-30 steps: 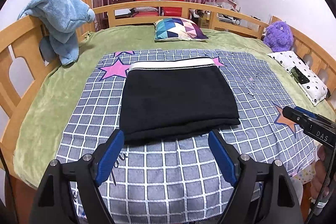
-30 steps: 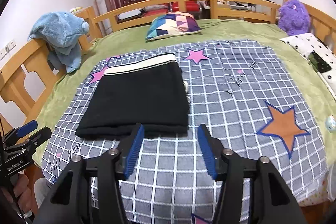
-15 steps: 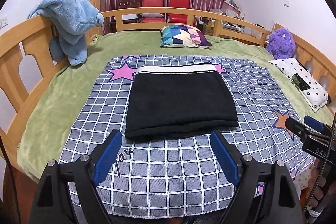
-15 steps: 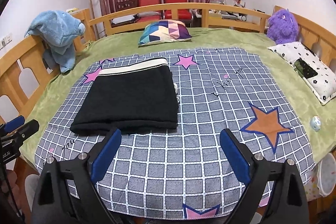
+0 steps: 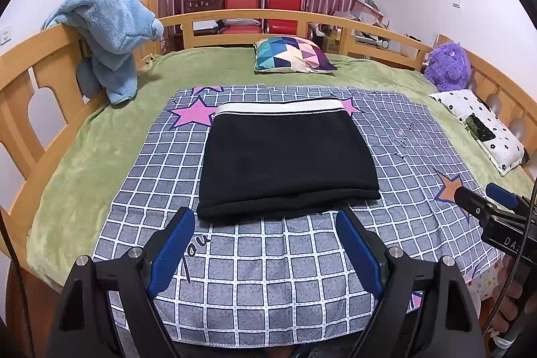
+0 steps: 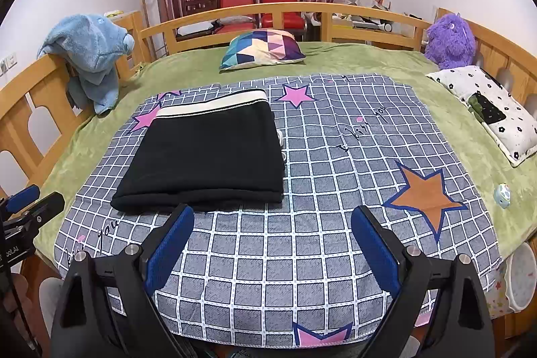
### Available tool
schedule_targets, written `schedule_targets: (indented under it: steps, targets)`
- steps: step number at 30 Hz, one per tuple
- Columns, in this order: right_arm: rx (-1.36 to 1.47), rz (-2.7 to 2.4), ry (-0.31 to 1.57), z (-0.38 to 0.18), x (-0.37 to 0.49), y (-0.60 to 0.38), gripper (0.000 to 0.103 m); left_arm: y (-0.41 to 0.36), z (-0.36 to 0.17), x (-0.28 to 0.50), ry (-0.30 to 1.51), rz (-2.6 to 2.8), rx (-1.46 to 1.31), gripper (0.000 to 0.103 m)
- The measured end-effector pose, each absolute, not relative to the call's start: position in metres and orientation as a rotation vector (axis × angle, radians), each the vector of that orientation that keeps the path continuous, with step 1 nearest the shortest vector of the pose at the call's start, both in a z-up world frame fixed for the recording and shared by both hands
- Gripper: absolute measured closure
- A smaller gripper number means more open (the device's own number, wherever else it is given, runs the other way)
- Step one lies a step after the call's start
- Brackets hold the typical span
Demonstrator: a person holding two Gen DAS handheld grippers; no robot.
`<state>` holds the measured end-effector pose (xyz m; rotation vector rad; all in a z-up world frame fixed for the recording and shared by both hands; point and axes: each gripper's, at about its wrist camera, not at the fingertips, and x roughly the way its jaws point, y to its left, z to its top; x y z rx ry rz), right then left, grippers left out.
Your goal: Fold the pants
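The pants (image 5: 285, 156) are laid folded flat toward the bed's (image 5: 84, 156) left edge. Left hand-held gripper (image 5: 265, 244) and right hand-held gripper (image 6: 272, 240) are held spread, empty, evidently finished.

pants (image 5: 285, 156): matt black knit cloth, white ribbed waistband | sheet (image 5: 302, 257): smooth printed cotton | blanket (image 5: 84, 163): green plush fleece | bed rail (image 5: 20, 62): smooth varnished wood | my fingers (image 5: 171, 250): textured blue rubber on matt black plastic
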<state>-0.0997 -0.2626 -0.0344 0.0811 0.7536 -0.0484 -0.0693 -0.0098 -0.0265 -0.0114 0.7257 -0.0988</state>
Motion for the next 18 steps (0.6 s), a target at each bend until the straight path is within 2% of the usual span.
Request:
schedule_targets:
  steps: [18]
  targets:
    - [0.102, -0.070, 0.777, -0.0385, -0.0997, -0.2650, 0.010, -0.0081, -0.0271, -0.0693, 0.725, -0.096, -0.020, 0.017]
